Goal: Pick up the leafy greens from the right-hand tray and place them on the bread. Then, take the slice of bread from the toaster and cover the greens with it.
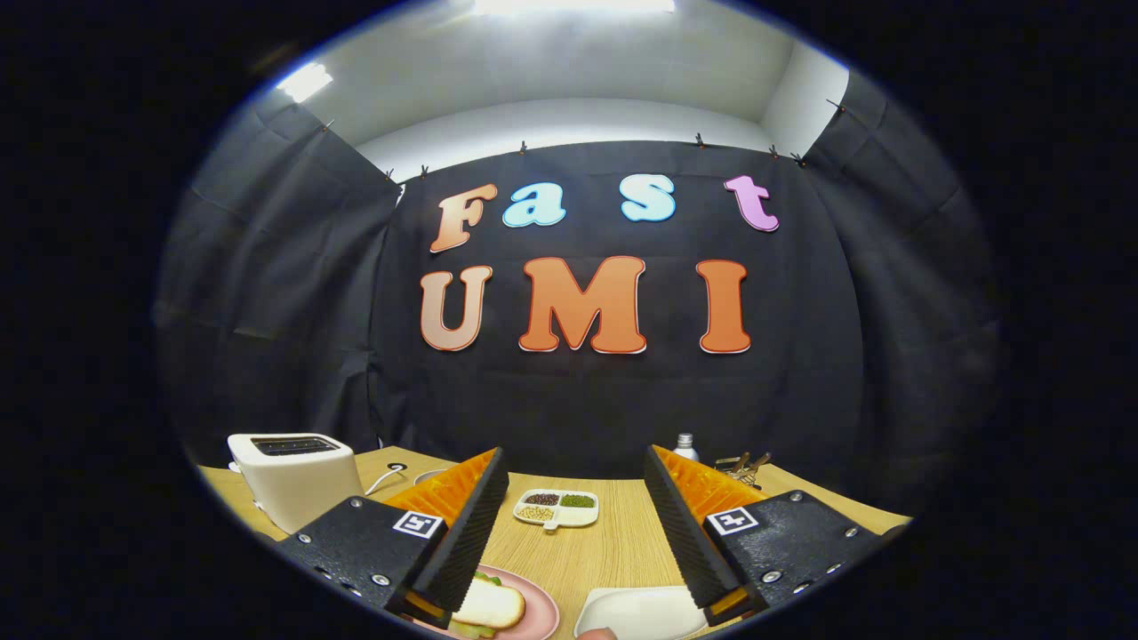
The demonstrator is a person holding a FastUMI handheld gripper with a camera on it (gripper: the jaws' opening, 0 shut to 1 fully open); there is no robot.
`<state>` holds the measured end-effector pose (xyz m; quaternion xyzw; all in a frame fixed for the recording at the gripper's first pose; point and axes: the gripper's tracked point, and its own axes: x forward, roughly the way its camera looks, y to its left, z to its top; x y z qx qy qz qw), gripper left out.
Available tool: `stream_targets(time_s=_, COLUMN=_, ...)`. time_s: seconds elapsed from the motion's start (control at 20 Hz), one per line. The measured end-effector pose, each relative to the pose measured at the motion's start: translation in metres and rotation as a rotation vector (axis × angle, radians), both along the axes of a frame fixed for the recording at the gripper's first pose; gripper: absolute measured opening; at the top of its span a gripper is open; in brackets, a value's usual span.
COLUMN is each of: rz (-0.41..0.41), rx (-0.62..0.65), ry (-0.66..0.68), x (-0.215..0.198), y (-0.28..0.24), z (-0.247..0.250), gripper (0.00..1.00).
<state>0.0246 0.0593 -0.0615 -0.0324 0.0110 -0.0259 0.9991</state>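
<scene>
My gripper (575, 462) is open and held above the wooden table, with nothing between its black ribbed fingers (467, 533). Below the left finger a pink plate (540, 615) carries a pale slice of bread (489, 606). Green leaf (485, 580) pokes out at the bread's edges, and the finger hides part of the plate. A white tray (640, 613) lies between the fingers, close to the right one, and its visible part is bare. The white toaster (293, 476) stands beyond the left finger, its top slots dark.
A white divided dish (557, 508) with beans and seeds sits on the wooden table (605, 542) ahead, between the fingers. A small bottle (684, 444) and a wire rack (745, 464) stand at the back right. The toaster's cord (387, 476) trails behind it.
</scene>
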Motion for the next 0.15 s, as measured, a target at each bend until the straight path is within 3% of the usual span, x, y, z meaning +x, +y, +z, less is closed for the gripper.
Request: stream_targets(time_s=0.15, rz=-0.001, rx=0.012, ry=0.0, x=-0.0003, y=-0.0018, z=-0.0023, gripper=0.93)
